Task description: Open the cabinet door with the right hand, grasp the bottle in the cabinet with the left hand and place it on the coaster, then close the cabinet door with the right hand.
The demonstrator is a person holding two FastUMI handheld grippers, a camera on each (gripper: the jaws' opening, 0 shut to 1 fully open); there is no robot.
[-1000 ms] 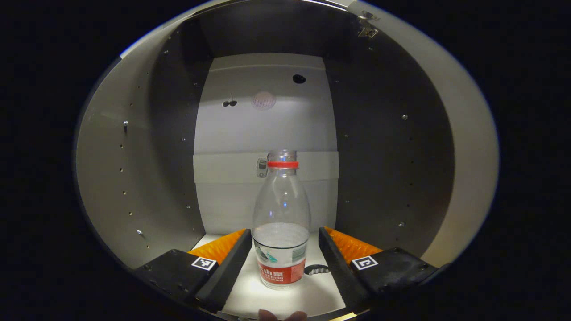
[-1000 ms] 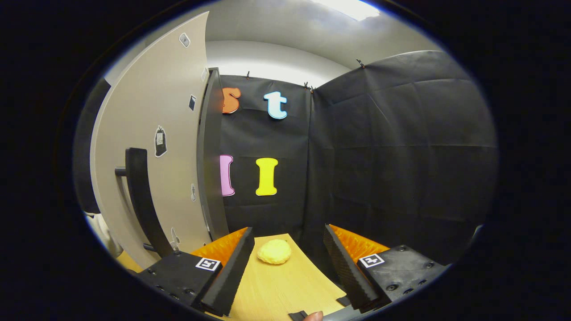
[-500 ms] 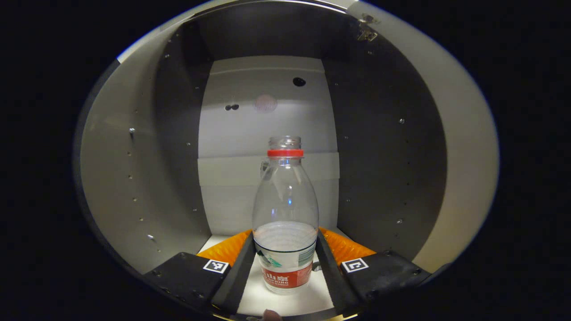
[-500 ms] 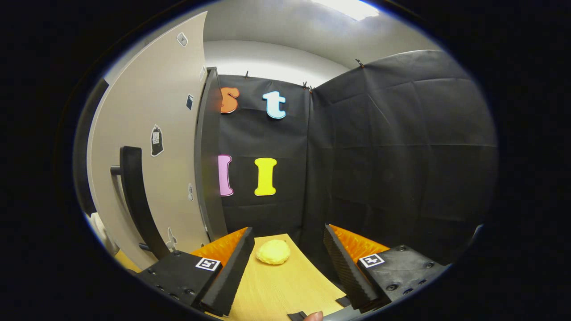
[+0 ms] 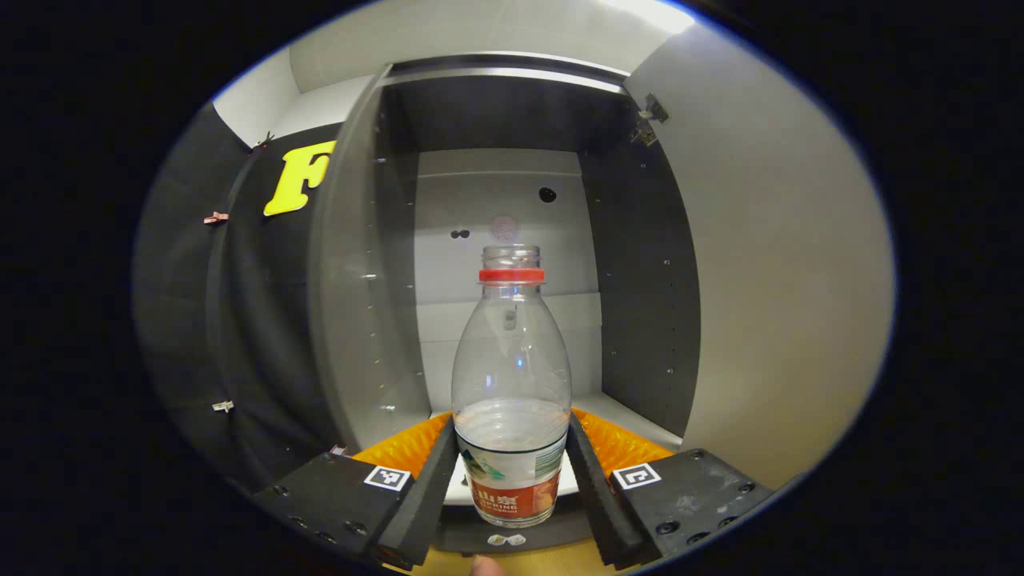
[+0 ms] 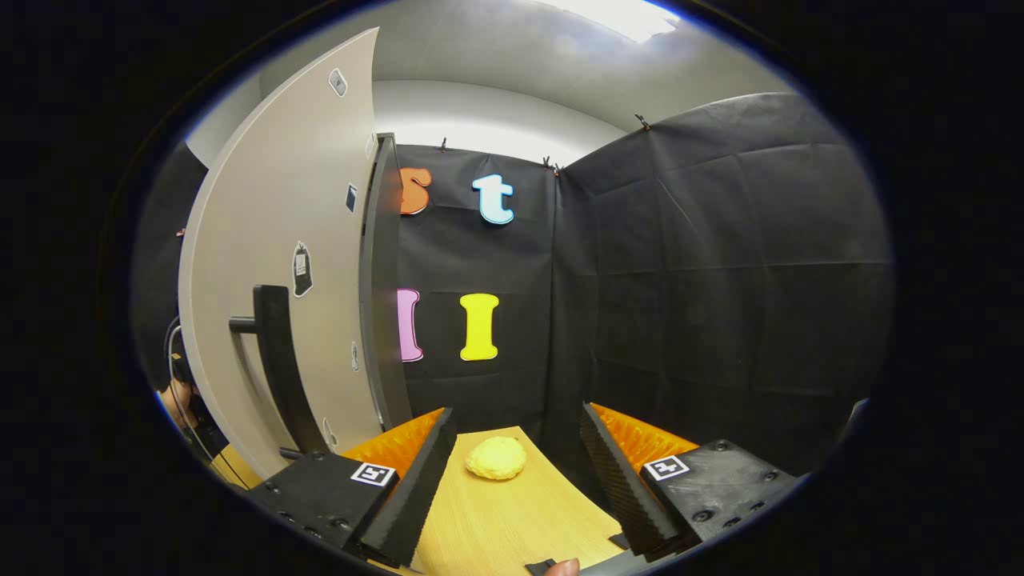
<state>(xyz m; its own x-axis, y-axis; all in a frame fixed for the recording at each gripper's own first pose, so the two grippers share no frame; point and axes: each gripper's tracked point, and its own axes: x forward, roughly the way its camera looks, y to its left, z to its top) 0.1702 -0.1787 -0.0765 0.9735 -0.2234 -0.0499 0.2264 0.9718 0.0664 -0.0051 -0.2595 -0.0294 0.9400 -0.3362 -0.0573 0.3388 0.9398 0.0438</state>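
Left gripper [image 5: 512,472] fingers clamp bottle [image 5: 512,384] (base partly hidden).

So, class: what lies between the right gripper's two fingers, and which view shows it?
The right gripper is open and holds nothing. In the right gripper view, only bare wooden tabletop lies between its fingers; a yellow lump sits beyond the tips.

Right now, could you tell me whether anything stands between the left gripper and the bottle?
Nothing visible does. The left gripper is already shut on the bottle, one finger pressing each side of its lower body, in front of the open cabinet. The coaster's place cannot be told from these views.
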